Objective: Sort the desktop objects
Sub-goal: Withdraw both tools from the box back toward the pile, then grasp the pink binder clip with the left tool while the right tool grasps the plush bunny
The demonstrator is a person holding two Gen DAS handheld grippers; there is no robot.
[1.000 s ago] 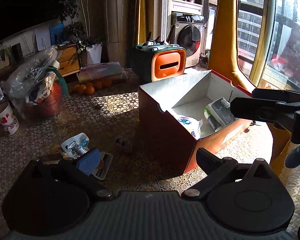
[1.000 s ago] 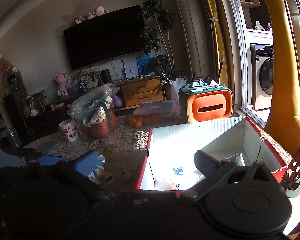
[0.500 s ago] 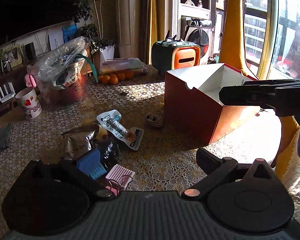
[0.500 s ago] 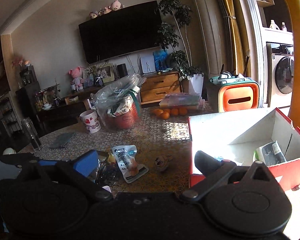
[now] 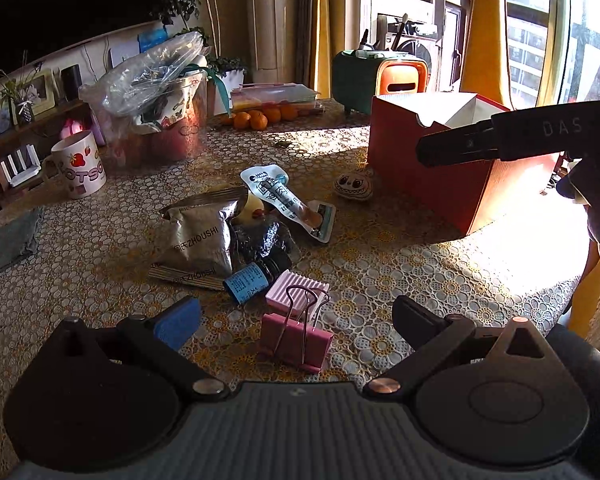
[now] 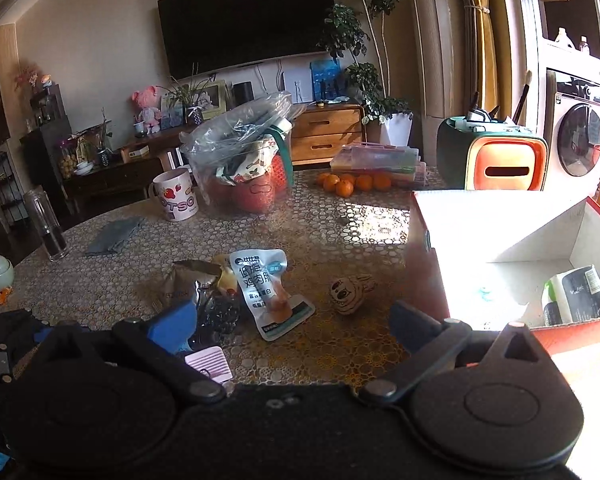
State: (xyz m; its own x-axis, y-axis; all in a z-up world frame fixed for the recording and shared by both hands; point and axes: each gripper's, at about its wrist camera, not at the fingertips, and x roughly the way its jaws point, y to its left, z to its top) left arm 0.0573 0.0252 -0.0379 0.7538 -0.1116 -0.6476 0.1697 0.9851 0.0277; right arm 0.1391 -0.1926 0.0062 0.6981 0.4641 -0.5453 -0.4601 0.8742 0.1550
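The sorting looks only partly done: most of the clutter lies loose on the lace-patterned tablecloth [image 5: 400,264], while the red box [image 5: 424,168] at the right of the left wrist view holds only a few things. Starting at centre left of that view, a crinkled silver foil pouch [image 5: 198,236] lies over a flat striped packet, touching a glossy black wrapper [image 5: 262,240]; just below, a small dark bottle with a blue label [image 5: 252,280] lies on its side beside a ribbed pink block [image 5: 298,294] and a pink binder clip [image 5: 296,340] with wire handles. Further right lie a soft white snack pouch [image 5: 280,196] and a small rounded face-printed toy [image 5: 354,190]. The left gripper [image 5: 296,316] is spread wide and empty, the clip between its fingers' line. In the right wrist view the right gripper [image 6: 292,320] is likewise released and empty, and the box's white interior [image 6: 500,280] at right shows a black-and-white pack [image 6: 576,292] and a small blue-marked item.
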